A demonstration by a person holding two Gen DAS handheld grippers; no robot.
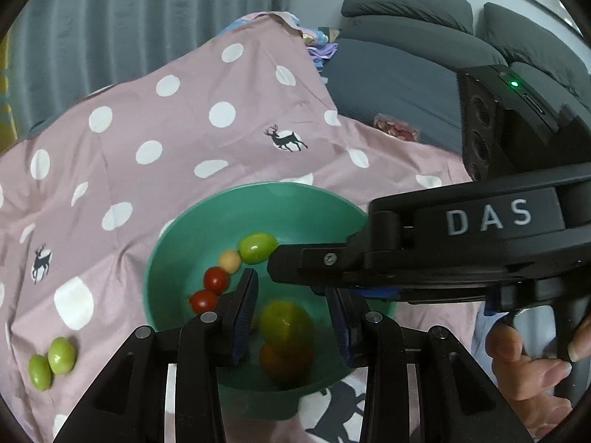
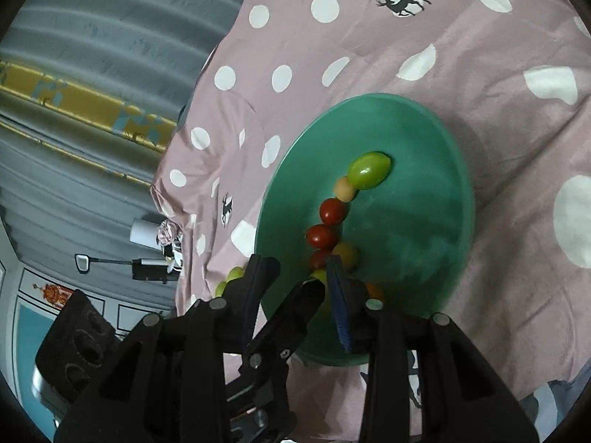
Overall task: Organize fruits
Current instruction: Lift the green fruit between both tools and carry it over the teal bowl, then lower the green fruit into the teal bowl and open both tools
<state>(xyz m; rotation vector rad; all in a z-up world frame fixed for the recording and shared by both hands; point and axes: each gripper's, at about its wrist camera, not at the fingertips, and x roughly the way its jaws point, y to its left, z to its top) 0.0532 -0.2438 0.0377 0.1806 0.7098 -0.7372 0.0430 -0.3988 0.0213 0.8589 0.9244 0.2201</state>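
Note:
A green bowl (image 1: 221,214) sits on the pink polka-dot cloth and holds a green fruit (image 1: 257,246), a small tan one (image 1: 230,260) and two red tomatoes (image 1: 216,280). My left gripper (image 1: 291,317) is open over the bowl, with a blurred green fruit (image 1: 286,323) and an orange one (image 1: 284,361) between its fingers, not gripped. My right gripper (image 2: 295,288) is open over the bowl's (image 2: 436,140) near rim; it shows in the left wrist view (image 1: 443,258) too. Two green fruits (image 1: 51,363) lie on the cloth to the left.
The pink cloth (image 1: 147,129) drapes over the surface and falls off at its far edge. A grey sofa (image 1: 406,37) stands behind it. A person's hand (image 1: 532,361) grips the right gripper's handle. Grey curtains (image 2: 92,55) hang at the left.

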